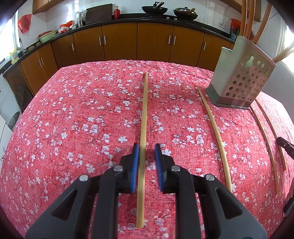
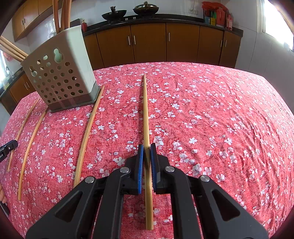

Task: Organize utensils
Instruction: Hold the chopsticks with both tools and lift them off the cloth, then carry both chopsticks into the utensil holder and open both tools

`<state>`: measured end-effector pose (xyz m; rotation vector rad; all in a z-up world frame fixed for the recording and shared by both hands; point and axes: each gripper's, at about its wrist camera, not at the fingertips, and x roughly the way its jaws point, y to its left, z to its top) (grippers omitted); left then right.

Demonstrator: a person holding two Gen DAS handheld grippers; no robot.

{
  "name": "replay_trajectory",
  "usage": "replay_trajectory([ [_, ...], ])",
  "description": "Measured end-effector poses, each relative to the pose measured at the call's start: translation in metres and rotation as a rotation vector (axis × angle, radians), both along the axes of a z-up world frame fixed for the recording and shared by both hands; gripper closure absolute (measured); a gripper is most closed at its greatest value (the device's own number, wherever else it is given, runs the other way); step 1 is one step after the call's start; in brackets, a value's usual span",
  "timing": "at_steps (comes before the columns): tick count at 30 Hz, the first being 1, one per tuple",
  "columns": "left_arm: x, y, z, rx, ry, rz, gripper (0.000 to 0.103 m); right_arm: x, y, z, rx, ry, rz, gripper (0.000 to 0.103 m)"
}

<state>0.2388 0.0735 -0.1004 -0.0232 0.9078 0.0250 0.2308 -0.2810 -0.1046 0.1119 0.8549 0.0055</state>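
Only rightward: gripper pinching chopstick

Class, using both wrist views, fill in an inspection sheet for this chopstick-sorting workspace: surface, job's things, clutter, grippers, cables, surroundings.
Surface: red floral tablecloth, wrinkled in places.
Job's things: perforated utensil holder standing upright with chopsticks already in it; loose chopsticks lying flat, including one beside the holder's base.
Clutter: nothing seen on the cloth.
Grippers: left hand-held gripper open, straddling a chopstick that touches its left pad; right hand-held gripper nearly closed around another chopstick, contact unclear.
Cables: nothing seen on the table; a cord at a wall socket in the left view.
Surroundings: brown cabinets, two woks on the stove.
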Motion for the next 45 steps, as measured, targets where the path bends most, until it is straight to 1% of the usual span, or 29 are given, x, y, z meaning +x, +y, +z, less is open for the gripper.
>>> replay_trajectory([
  [18, 0.001, 0.0, 0.0, 0.001, 0.002, 0.003, 0.084, 0.0, 0.0, 0.0, -0.001, 0.0, 0.0, 0.094],
  [23, -0.001, 0.003, 0.002, -0.025, 0.0, 0.0, 0.084, 0.0, 0.001, 0.0, -0.003, 0.001, 0.0, 0.094],
  [26, -0.009, 0.002, 0.003, 0.003, 0.002, -0.006, 0.084, -0.002, 0.0, 0.0, -0.005, 0.001, 0.002, 0.094],
  [30, -0.02, 0.002, 0.003, 0.016, 0.004, -0.015, 0.084, -0.011, 0.0, 0.0, -0.006, 0.002, 0.008, 0.094],
  [34, -0.028, 0.002, 0.004, 0.018, 0.004, -0.016, 0.086, -0.02, -0.002, -0.001, 0.012, 0.002, 0.011, 0.094],
  [38, -0.033, 0.006, 0.004, 0.017, 0.004, -0.012, 0.095, -0.023, -0.003, 0.0, 0.011, 0.001, 0.01, 0.095],
  [43, -0.032, 0.003, 0.005, 0.036, 0.006, -0.031, 0.095, -0.025, -0.007, 0.004, 0.026, 0.001, 0.003, 0.095],
  [45, -0.033, 0.001, 0.008, 0.034, 0.001, -0.039, 0.095, -0.026, -0.01, 0.011, 0.036, -0.023, -0.002, 0.095],
])
